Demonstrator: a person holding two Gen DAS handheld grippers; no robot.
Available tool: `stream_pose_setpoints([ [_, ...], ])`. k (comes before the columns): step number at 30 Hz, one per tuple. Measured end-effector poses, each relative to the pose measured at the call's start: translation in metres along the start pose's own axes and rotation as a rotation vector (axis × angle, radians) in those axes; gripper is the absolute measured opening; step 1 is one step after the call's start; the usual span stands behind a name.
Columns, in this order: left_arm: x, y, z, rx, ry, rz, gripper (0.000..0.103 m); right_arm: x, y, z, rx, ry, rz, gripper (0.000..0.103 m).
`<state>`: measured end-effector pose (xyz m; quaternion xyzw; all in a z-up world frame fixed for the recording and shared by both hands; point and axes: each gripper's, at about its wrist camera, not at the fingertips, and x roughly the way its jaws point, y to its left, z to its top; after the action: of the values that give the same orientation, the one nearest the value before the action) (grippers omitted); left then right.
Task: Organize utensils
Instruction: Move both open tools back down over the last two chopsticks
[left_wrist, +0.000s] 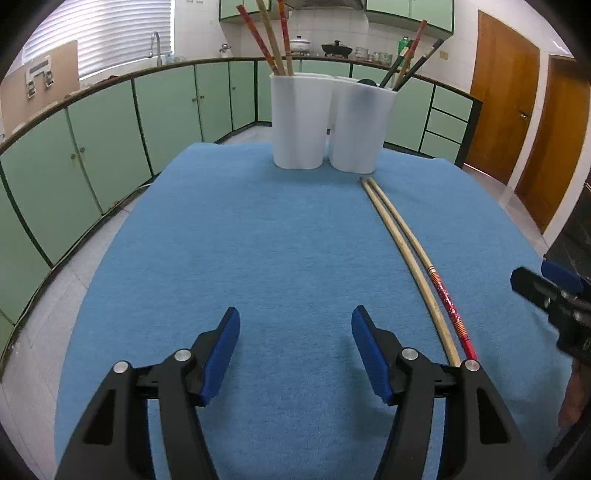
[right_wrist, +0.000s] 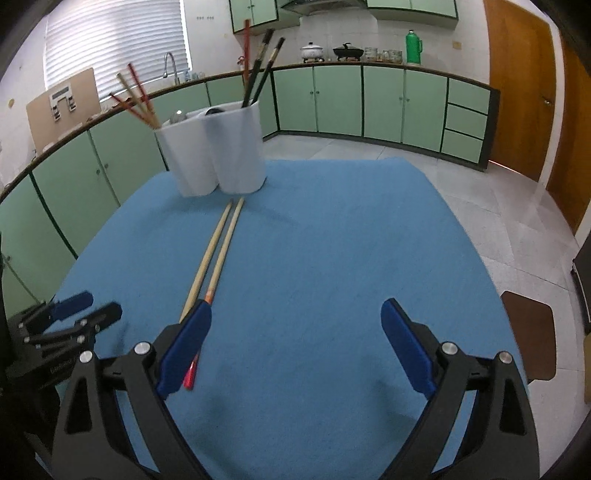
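A white multi-compartment utensil holder stands at the far end of the blue mat, with several chopsticks upright in it. It also shows in the right wrist view. Two chopsticks lie side by side on the mat, one plain bamboo, one with a red end. They also show in the right wrist view. My left gripper is open and empty, left of the chopsticks. My right gripper is open and empty; its left finger covers part of the red-ended chopstick.
Green kitchen cabinets ring the room, with pots on the counter. Wooden doors stand at the right. A brown stool sits beside the table's right edge. The right gripper shows at the left view's right edge.
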<state>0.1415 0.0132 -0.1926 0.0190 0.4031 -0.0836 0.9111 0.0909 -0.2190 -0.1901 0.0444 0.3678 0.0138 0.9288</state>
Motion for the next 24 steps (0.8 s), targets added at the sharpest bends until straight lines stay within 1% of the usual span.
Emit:
stream_pose_setpoints([
  [5,0.002,0.003,-0.004,0.001,0.039,0.015,0.062,-0.001,0.012,-0.012,-0.006,0.025,0.019,0.090],
  [6,0.002,0.005,-0.005,-0.003,0.047,0.021,0.062,-0.001,0.015,-0.014,-0.013,0.029,0.020,0.087],
  [7,0.003,0.007,-0.005,-0.007,0.049,0.024,0.062,-0.002,0.017,-0.017,-0.020,0.029,0.019,0.081],
  [9,0.003,0.012,-0.006,-0.019,0.057,0.035,0.062,-0.002,0.022,-0.020,-0.032,0.042,0.021,0.075],
  [14,0.002,0.021,-0.007,-0.032,0.068,0.056,0.062,-0.004,0.033,-0.024,-0.055,0.056,0.039,0.066],
  [16,0.002,0.024,-0.008,-0.035,0.071,0.064,0.062,-0.005,0.040,-0.026,-0.072,0.061,0.048,0.061],
  [17,0.002,0.026,-0.008,-0.036,0.072,0.064,0.062,-0.005,0.043,-0.027,-0.079,0.065,0.053,0.060],
  [20,0.001,0.027,-0.008,-0.036,0.070,0.060,0.062,-0.002,0.052,-0.029,-0.112,0.088,0.057,0.049],
  [22,0.000,0.028,-0.009,-0.035,0.070,0.060,0.062,0.000,0.054,-0.029,-0.122,0.102,0.059,0.037],
  [24,0.001,0.028,-0.009,-0.034,0.071,0.060,0.062,0.001,0.056,-0.030,-0.125,0.114,0.057,0.033],
])
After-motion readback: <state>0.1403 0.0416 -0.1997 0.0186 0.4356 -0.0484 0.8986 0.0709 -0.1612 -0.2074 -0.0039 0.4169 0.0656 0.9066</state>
